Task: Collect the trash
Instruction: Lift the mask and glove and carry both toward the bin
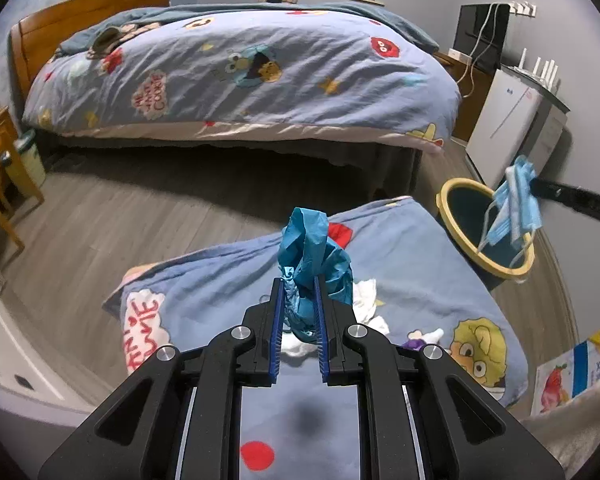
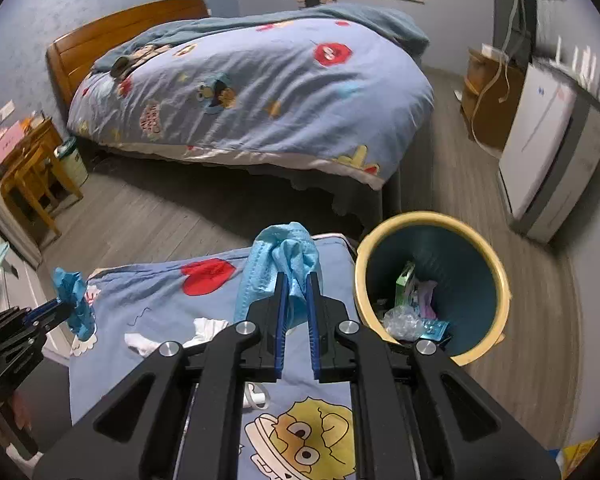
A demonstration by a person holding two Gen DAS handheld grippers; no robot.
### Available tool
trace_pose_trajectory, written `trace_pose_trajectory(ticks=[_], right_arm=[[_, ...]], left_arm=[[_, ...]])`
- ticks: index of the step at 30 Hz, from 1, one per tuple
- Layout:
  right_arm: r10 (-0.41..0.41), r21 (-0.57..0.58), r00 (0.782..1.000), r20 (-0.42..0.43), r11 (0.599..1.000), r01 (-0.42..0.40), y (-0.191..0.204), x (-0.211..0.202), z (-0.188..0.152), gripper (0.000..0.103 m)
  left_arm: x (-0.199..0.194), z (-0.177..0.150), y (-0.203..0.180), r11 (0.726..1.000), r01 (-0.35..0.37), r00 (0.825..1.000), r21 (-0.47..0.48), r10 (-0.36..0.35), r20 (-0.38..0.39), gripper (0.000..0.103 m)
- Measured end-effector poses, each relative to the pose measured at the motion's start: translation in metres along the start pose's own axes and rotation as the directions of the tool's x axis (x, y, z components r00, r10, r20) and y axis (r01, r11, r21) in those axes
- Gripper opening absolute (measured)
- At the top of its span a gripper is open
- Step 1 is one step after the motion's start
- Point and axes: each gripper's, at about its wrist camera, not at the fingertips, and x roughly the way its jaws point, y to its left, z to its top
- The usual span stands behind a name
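Observation:
My left gripper [image 1: 299, 286] is shut on a crumpled teal glove [image 1: 314, 254], held above the near bed's cartoon-print quilt [image 1: 420, 264]. From the right wrist view the same left gripper [image 2: 62, 302] shows at the far left with the teal glove [image 2: 74, 300] bunched at its tip. My right gripper [image 2: 296, 280] is shut on a light blue face mask [image 2: 288, 258]. In the left wrist view that face mask [image 1: 514, 204] hangs with its ear loops over a yellow-rimmed bin [image 1: 446, 200]. White crumpled tissues [image 2: 204, 330] lie on the quilt.
The yellow-rimmed bin [image 2: 432, 218] stands on the wood floor beside the near bed and holds wrappers and clear plastic. A second bed [image 1: 240, 72] is across the room. A white appliance [image 2: 540, 152] stands at the right wall, and wooden furniture [image 2: 32, 172] with a small pale bin at left.

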Motion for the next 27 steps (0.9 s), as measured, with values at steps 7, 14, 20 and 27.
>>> trace_pose_trajectory(ticks=[7,14,20,27], right_arm=[[-0.004,-0.025,0.999,-0.038,1.0,0.003,-0.014,0.023,0.001,0.009],[0.011,0.033,0.999,-0.031,0.999,-0.01,-0.052,0.026,0.009,0.009],[0.005,0.13,1.0,-0.02,0.991,-0.002,-0.099,0.022,0.012,0.009],[-0.022,0.249,1.0,-0.008,0.968,0.023,-0.156,0.014,0.01,0.009]], left_arm=[[0.009,0.012,-0.022,1.0,0.011,1.0,0.021,-0.011,0.018,0.015],[0.024,0.016,-0.059,0.997,0.026,1.0,0.073,-0.026,-0.002,0.015],[0.035,0.019,-0.087,0.994,0.038,0.999,0.106,-0.036,-0.019,0.015],[0.042,0.018,-0.118,0.988,0.052,0.998,0.148,-0.048,-0.031,0.015]])
